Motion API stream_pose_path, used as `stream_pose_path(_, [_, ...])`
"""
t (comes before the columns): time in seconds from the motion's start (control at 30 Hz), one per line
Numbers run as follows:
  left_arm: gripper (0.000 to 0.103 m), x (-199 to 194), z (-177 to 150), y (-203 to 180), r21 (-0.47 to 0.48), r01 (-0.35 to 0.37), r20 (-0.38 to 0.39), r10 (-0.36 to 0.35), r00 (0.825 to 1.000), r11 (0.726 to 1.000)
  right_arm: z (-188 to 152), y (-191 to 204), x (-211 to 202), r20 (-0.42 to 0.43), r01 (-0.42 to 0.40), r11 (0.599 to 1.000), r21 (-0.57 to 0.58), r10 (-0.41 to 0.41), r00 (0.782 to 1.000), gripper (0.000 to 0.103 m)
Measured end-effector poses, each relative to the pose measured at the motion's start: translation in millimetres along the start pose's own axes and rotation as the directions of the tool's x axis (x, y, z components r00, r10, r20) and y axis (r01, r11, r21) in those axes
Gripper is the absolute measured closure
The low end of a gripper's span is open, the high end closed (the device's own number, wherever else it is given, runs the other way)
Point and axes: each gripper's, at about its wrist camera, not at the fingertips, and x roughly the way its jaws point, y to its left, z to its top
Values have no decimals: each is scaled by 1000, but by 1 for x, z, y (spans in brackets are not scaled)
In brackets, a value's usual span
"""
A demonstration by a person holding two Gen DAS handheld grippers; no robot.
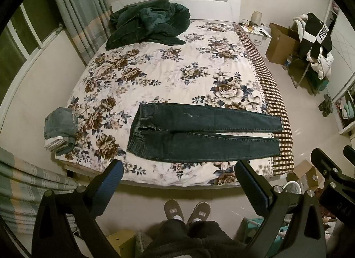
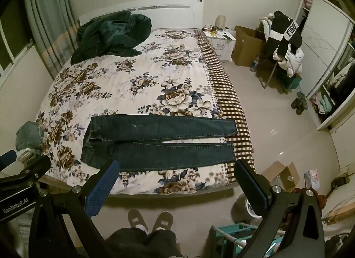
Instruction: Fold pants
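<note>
Dark blue jeans (image 1: pixel 199 133) lie flat across the near part of the floral bedspread (image 1: pixel 155 76), waistband to the left, both legs side by side reaching right to the checked edge. They also show in the right wrist view (image 2: pixel 159 145). My left gripper (image 1: pixel 179 167) is open and empty, held above the bed's near edge, in front of the jeans. My right gripper (image 2: pixel 176 165) is open and empty, also at the near edge, its fingers framing the nearer leg. Neither touches the jeans.
A dark green blanket (image 1: pixel 148 25) is heaped by the headboard. A pile of folded grey clothes (image 1: pixel 60 129) sits at the bed's left near corner. A nightstand (image 2: pixel 221 40), cardboard boxes (image 2: pixel 281 176) and a clothes-laden chair (image 2: pixel 284 45) stand right of the bed. The person's slippered feet (image 1: pixel 186 211) are on the floor.
</note>
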Motion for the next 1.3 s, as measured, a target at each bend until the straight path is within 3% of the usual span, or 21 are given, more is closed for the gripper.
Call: stream_pose_path(1.3, [0,3,-4,-3,-3,2,1,-2,1000,1000,2,6,-4,-7,-11,1000,5,11,1000,0])
